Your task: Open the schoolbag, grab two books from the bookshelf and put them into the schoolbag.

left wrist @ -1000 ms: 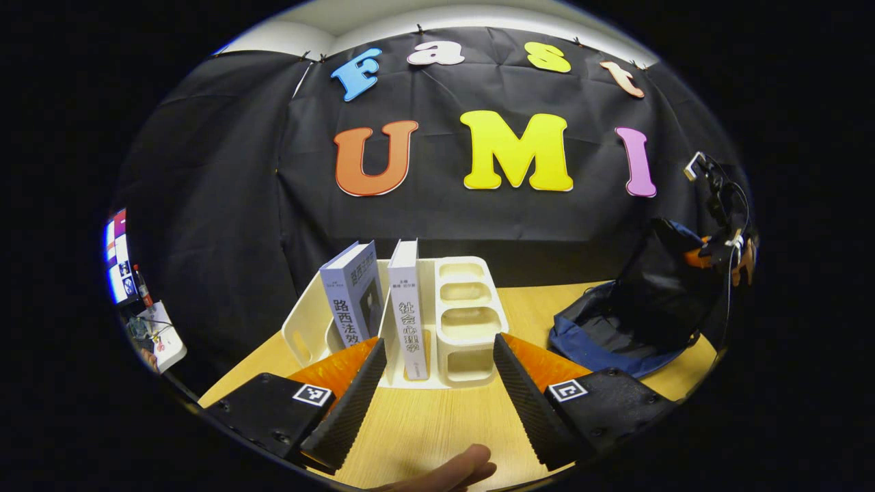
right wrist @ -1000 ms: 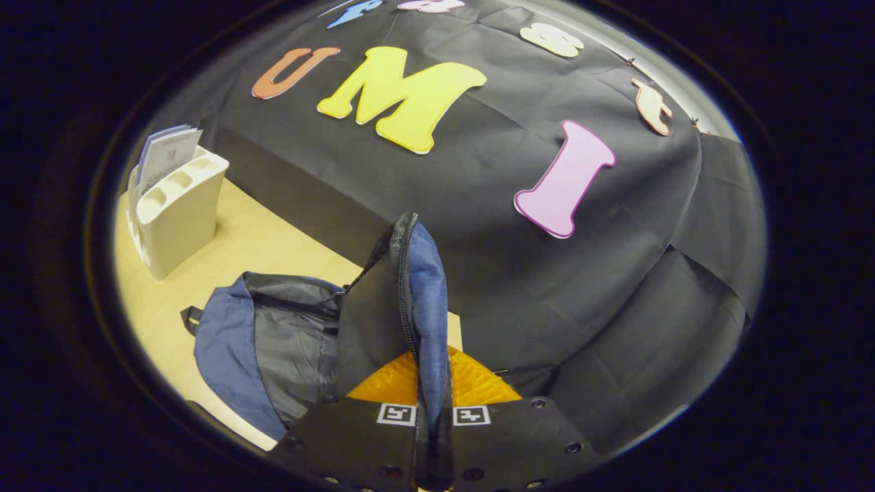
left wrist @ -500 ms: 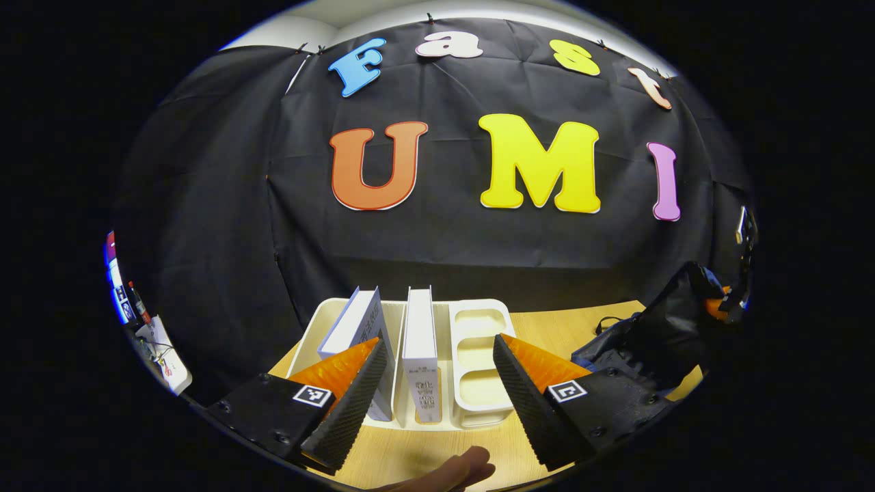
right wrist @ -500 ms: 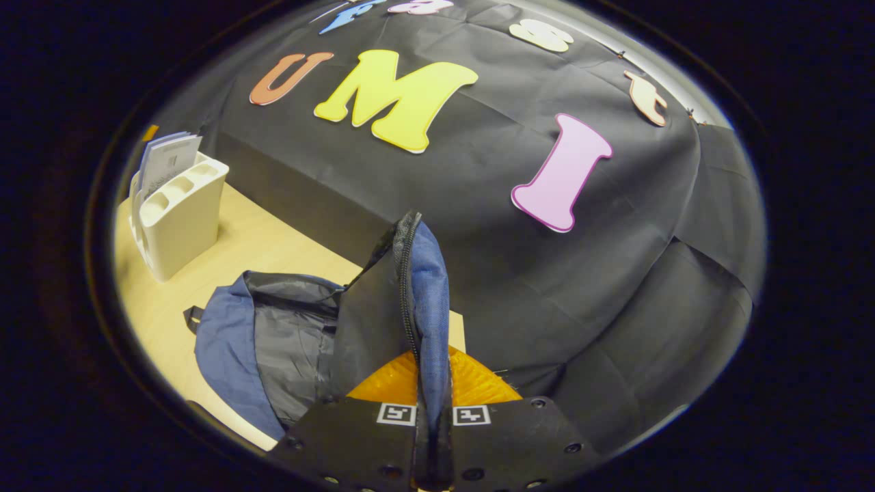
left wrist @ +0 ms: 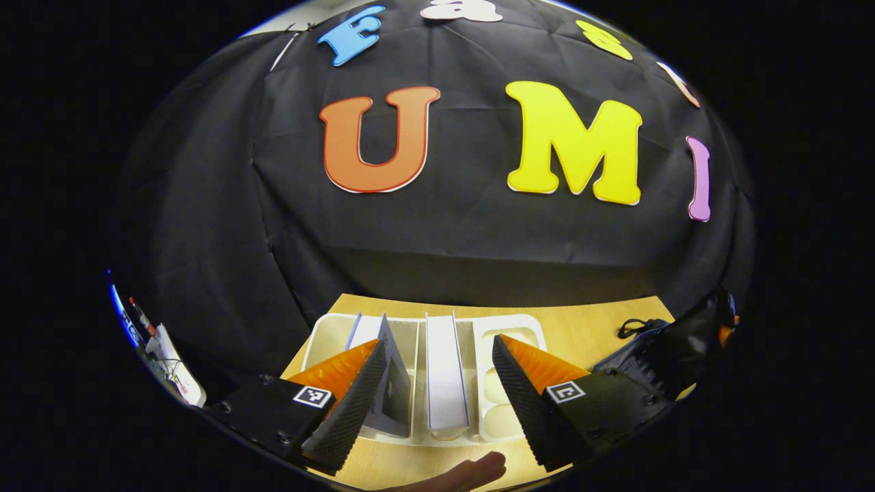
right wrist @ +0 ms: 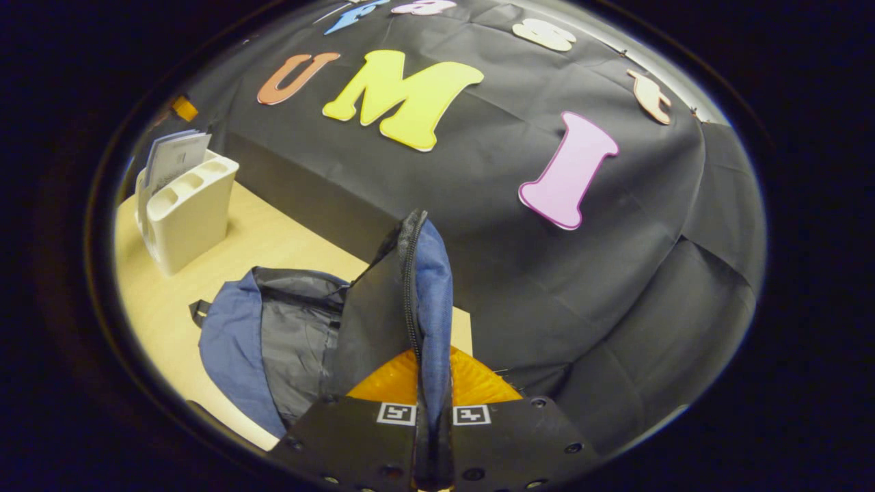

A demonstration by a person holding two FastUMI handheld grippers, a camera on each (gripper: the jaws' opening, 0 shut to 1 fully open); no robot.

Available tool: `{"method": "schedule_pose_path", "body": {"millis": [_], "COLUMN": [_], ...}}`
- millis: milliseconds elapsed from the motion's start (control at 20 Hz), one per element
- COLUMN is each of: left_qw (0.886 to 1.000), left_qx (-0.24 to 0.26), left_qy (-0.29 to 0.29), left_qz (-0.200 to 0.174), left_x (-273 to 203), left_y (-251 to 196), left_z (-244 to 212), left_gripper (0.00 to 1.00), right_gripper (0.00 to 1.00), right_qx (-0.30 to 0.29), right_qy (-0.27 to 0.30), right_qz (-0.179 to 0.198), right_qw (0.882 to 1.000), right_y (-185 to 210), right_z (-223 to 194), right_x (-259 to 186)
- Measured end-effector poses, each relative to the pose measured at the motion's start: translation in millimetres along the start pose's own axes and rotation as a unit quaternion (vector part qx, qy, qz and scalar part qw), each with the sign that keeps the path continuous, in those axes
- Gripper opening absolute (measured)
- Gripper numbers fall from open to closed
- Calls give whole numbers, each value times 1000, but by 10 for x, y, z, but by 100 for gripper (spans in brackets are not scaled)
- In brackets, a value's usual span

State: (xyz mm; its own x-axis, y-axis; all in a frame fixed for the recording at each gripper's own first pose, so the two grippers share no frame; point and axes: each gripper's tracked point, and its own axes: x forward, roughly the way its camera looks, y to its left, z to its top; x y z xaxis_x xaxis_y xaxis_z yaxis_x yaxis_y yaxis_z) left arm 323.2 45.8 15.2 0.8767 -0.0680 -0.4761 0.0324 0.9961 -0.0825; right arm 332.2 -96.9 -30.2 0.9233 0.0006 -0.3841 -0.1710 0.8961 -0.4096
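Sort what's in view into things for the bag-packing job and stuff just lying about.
For the job:
- schoolbag, flap clamped in the right claw
- two books in the white bookshelf
- open left claw

Lying about:
- small white device with wires at the table's left edge

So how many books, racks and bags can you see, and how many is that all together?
Books: 2, a leaning one and an upright one
Racks: 1, white
Bags: 1, blue and lying open
Grippers: 2, left and right
Total: 6
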Motion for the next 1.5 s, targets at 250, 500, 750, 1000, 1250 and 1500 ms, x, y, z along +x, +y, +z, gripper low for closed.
{"method": "schedule_pose_path", "body": {"millis": [250, 500, 750, 1000, 1250, 1500], "left_qw": [997, 990, 978, 964, 959, 962], "left_qx": [24, 56, 68, 53, 35, 28], "left_qy": [69, 132, 196, 260, 280, 270], "left_qz": [4, 11, 6, -9, -7, -8], "left_x": [309, 531, 690, 748, 661, 466], "left_y": [-53, -100, -151, -203, -194, -160], "left_z": [-193, -355, -497, -783, -876, -858], "left_gripper": [96, 91, 82, 57, 47, 45], "right_gripper": [5, 5, 5, 5, 5, 5], "right_qx": [1, -9, -9, -11, -9, -4], "right_qy": [2, -2, 3, 3, 3, 5], "right_qz": [5, 7, 8, 11, 15, 16], "right_qw": [1000, 1000, 1000, 1000, 1000, 1000], "right_y": [13, 64, 88, 104, 118, 129], "right_z": [-43, -41, -60, -71, -109, -167], "right_x": [24, 19, 90, 122, 137, 148]}}
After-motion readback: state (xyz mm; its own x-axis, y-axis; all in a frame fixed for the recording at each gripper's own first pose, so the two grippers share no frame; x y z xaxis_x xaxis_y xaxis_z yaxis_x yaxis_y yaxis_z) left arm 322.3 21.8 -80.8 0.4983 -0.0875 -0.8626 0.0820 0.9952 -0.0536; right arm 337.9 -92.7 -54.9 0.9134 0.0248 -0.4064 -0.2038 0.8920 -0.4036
